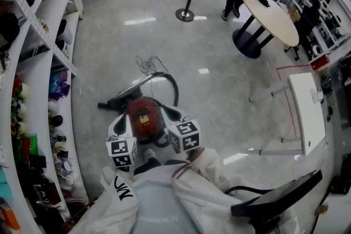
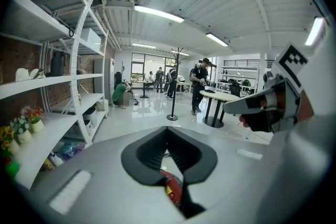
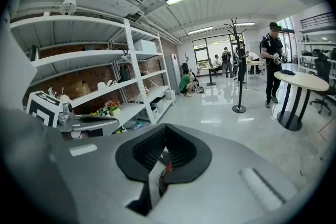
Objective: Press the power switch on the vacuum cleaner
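Note:
A red canister vacuum cleaner (image 1: 143, 122) lies on the shiny floor just in front of me, its black hose (image 1: 170, 82) and wand stretched out behind it. Both grippers hover over its body. My left gripper (image 1: 117, 130) is above its left side and my right gripper (image 1: 175, 118) above its right side. In the left gripper view the left gripper (image 2: 168, 129) has its jaws together, with a patch of the red vacuum cleaner (image 2: 172, 187) showing below them. The right gripper (image 3: 165, 126) is likewise shut and empty, over a sliver of red (image 3: 167, 169). I cannot make out the switch.
White shelving (image 1: 46, 35) full of small items runs along the left. A loose cord (image 1: 148, 64) lies beyond the vacuum. A stanchion (image 1: 185, 12), a round table (image 1: 272, 15) with a person beside it, and a white bench (image 1: 307, 112) stand further off.

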The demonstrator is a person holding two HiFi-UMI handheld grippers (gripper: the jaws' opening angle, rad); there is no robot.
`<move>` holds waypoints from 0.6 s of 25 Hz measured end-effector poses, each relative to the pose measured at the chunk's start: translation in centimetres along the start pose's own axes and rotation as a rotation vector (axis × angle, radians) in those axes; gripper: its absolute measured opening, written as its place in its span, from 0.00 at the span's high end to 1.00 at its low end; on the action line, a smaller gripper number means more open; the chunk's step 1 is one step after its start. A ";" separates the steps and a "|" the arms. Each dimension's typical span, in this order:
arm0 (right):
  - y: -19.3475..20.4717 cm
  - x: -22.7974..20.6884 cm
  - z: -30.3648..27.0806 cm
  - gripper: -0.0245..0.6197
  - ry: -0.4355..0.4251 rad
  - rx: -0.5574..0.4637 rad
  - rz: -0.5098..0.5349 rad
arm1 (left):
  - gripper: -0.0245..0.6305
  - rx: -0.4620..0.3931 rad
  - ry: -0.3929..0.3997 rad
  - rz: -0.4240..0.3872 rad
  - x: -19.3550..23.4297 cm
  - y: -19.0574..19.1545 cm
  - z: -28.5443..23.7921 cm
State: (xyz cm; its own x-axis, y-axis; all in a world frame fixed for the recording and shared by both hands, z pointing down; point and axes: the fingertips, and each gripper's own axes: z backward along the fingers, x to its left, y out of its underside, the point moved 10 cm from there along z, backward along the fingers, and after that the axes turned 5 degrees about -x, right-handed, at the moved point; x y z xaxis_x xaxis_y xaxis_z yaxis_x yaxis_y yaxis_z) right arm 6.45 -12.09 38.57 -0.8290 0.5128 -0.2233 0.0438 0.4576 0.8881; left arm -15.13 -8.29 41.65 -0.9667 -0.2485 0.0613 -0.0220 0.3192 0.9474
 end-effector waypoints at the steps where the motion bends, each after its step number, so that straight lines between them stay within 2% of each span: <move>1: 0.2 0.0 0.0 0.96 -0.003 0.004 0.001 | 0.96 0.001 -0.006 0.001 0.0 0.1 0.0; 8: 1.4 -0.8 1.6 0.96 -0.020 0.008 -0.007 | 0.96 0.013 -0.035 -0.016 -1.5 0.6 1.0; 15: 2.3 -2.2 5.1 0.96 -0.038 -0.003 -0.017 | 0.96 0.010 -0.062 -0.035 -4.7 0.6 2.9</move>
State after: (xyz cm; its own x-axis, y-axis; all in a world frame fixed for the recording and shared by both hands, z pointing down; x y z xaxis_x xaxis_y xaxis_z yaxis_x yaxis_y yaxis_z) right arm 11.19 -8.46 39.11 -0.8079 0.5321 -0.2535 0.0281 0.4645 0.8851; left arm -11.32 -4.29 41.08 -0.9792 -0.2029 0.0087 -0.0580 0.3205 0.9455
